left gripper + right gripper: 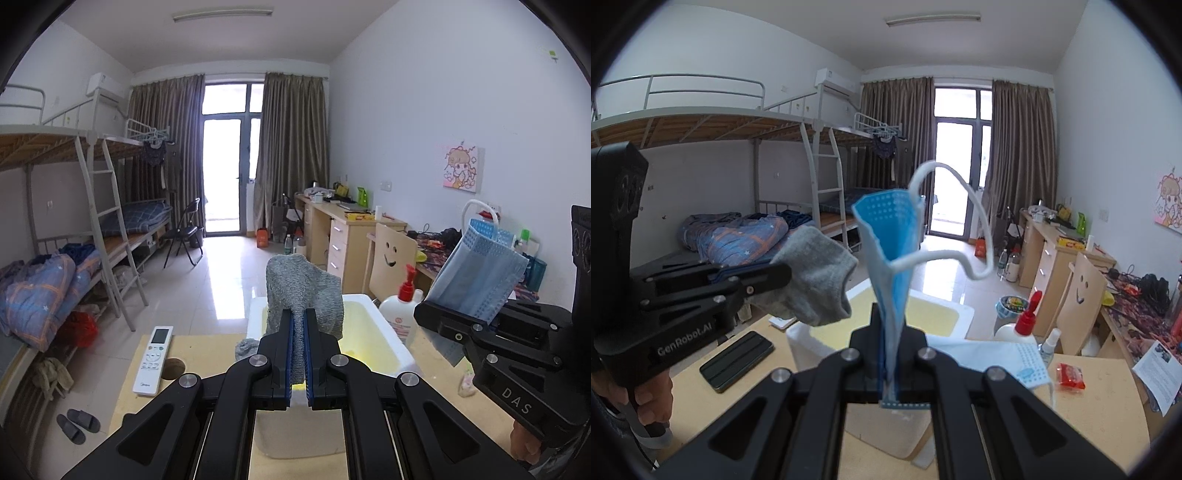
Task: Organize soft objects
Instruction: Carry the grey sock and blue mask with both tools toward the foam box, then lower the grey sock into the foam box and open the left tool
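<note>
1. Bench [207, 350]: light wood top; carries white box, remote, bottle, phone, a second mask.
2. White box [384, 332], yellowish inside, open top, sits on bench just ahead of both claws.
3. Left claw [299, 332]: jaws pressed together, pinching grey sock [303, 291]. Sock's long axis runs along the fingers, up & away from cam, free end flopped over; it hangs above box's near-left part, off the bench.
4. Right claw [890, 343]: jaws pressed together on blue face mask [886, 236]. Mask folded lengthwise, long axis approx. upright, top edge fanned open, white ear loop [964, 221] arcing to the right. Held in air over box.
5. Second blue mask [1001, 358] lies flat on bench, right of box.
6. Pump bottle [400, 310], red top, upright beside box's right wall.
7. White remote [153, 360] flat on bench, left of box; dark phone [737, 360] also flat.
</note>
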